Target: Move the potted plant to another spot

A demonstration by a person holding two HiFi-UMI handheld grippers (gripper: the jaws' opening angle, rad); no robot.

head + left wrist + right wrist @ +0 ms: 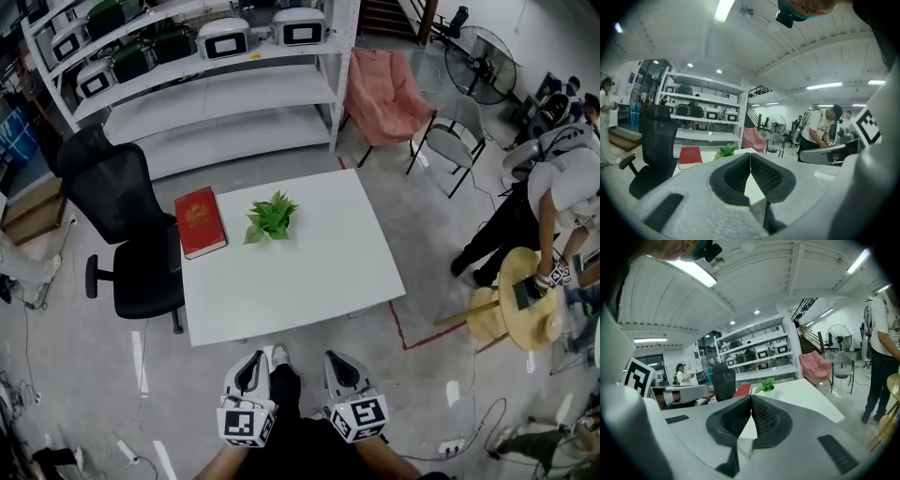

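Note:
A small green potted plant (271, 217) stands on the white table (309, 272), toward its far side. It shows small and distant in the left gripper view (725, 151) and in the right gripper view (766, 385). My left gripper (251, 374) and right gripper (341, 371) hang side by side below the table's near edge, well short of the plant. Both are shut with their black pads pressed together and nothing between them, left gripper (750, 155) and right gripper (751, 398).
A red book (200, 221) lies left of the plant. A black office chair (125, 230) stands against the table's left side. White shelving (206, 84) with boxes fills the back. A pink chair (382, 94), a fan, and a person (548, 202) at a round wooden stool (520, 300) occupy the right.

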